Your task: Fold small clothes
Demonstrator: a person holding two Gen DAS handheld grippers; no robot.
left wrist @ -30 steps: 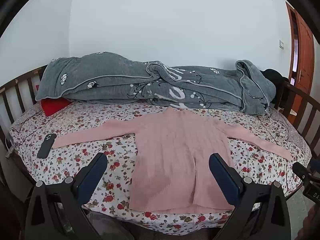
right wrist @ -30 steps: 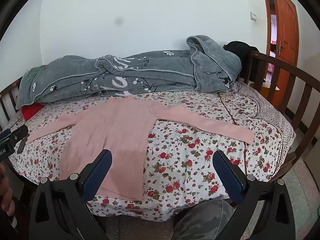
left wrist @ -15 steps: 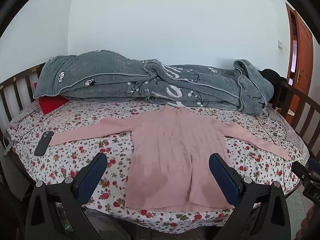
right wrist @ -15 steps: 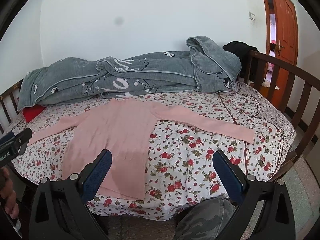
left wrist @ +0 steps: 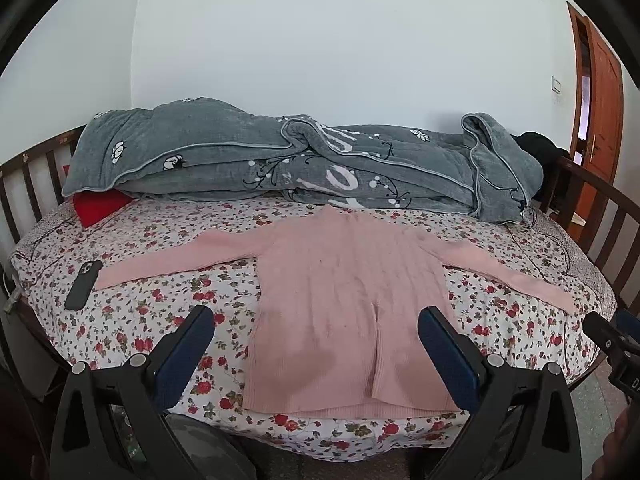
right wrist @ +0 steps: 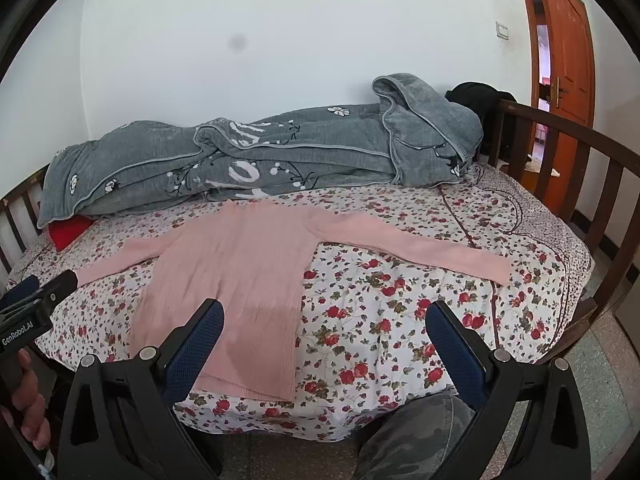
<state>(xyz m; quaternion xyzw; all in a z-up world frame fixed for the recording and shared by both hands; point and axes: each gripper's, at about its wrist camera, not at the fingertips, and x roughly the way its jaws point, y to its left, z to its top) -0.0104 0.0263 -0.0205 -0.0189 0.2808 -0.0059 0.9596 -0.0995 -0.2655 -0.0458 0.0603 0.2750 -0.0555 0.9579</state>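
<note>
A pink long-sleeved sweater (left wrist: 344, 280) lies flat on the floral bedsheet (left wrist: 168, 292), both sleeves spread out to the sides, hem toward me. It also shows in the right wrist view (right wrist: 240, 280). My left gripper (left wrist: 316, 336) is open and empty, held above the sweater's lower body near the bed's front edge. My right gripper (right wrist: 324, 328) is open and empty, above the sheet just right of the sweater's hem. The right sleeve's cuff (right wrist: 500, 272) lies far to the right.
A grey quilt (left wrist: 304, 164) is piled along the back wall. A red pillow (left wrist: 100, 206) peeks from under its left end. A black phone (left wrist: 82, 290) lies by the left cuff. Wooden rails (right wrist: 600, 184) border both bed ends. An orange door (right wrist: 568, 48) stands at right.
Both grippers have drawn slightly back and down from the bed, so the sweater sits a little higher in view. The sweater has not moved. Both grippers stay open.
</note>
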